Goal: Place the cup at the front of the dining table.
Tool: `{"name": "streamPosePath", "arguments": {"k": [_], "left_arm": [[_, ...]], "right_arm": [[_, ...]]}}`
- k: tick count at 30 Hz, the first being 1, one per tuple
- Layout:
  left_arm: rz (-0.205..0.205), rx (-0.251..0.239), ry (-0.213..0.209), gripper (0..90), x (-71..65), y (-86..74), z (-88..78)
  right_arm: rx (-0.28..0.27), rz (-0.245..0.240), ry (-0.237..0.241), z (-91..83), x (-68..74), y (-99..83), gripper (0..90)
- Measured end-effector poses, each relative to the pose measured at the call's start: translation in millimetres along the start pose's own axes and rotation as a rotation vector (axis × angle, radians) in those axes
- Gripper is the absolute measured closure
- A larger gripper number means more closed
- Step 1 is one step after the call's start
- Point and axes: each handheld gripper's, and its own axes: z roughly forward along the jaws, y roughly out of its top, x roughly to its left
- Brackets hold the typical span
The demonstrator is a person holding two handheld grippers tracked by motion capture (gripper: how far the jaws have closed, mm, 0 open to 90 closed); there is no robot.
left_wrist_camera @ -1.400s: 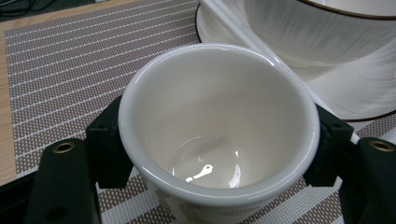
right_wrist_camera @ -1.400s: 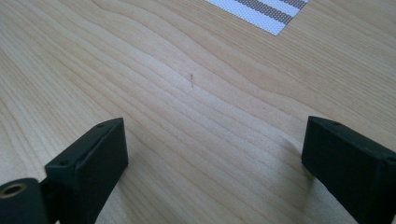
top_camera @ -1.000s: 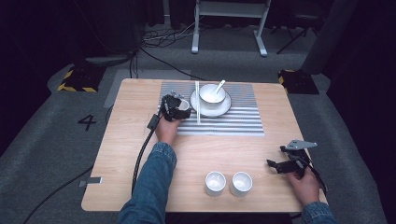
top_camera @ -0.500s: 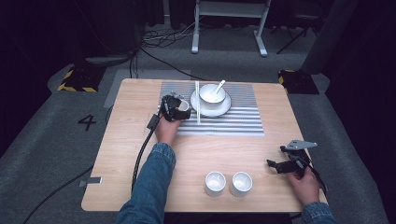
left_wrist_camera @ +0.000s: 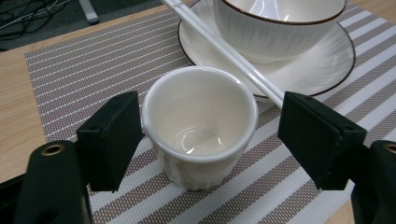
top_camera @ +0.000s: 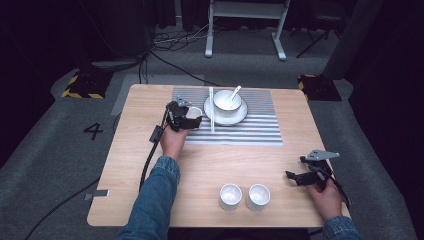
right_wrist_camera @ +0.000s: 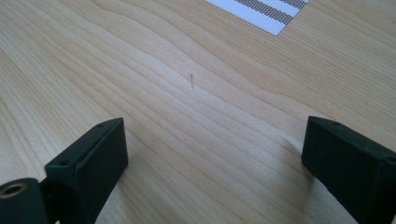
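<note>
Your left gripper [left_wrist_camera: 205, 140] has just opened, freeing the cup [left_wrist_camera: 200, 125] on the mat [left_wrist_camera: 93, 70]; your right gripper [right_wrist_camera: 219, 158] rests open.

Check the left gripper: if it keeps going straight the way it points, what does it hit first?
Probably the white cup, standing on the striped placemat between the open jaws of the left gripper. Just behind it lie the chopsticks and the plate holding the bowl.

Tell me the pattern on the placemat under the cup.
The placemat has woven brown and white stripes, clearest in the left gripper view, beneath the cup.
</note>
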Motion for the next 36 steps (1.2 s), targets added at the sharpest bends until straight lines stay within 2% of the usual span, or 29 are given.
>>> {"name": "streamPosePath", "arguments": {"k": [12,17,18,19,28,33,36], "left_arm": [[0.015,-0.019,-0.012,23.3,-7.5,-2.1,-38.4],[0.009,-0.015,-0.022,23.3,-11.0,-12.0,-58.5],[0.009,-0.015,-0.022,23.3,-11.0,-12.0,-58.5],[0.005,-0.008,-0.024,23.3,-12.5,-15.9,-66.1],[0.015,-0.013,-0.043,23.3,-20.2,-29.9,-94.0],[0.051,0.008,-0.051,23.3,-27.1,-37.8,-109.3],[0.056,0.008,-0.062,23.2,-30.0,-42.6,-118.3]], "right_arm": [[0.0,0.0,0.0,0.0,0.0,0.0,7.3],[0.0,0.0,0.0,0.0,0.0,0.0,7.3],[0.0,0.0,0.0,0.0,0.0,0.0,7.3],[0.0,0.0,0.0,0.0,0.0,0.0,7.3],[0.001,0.005,-0.002,0.6,0.2,0.5,7.1],[0.001,0.005,-0.003,0.6,0.2,0.6,7.1],[0.001,0.006,-0.004,0.6,0.3,0.6,7.1]]}}
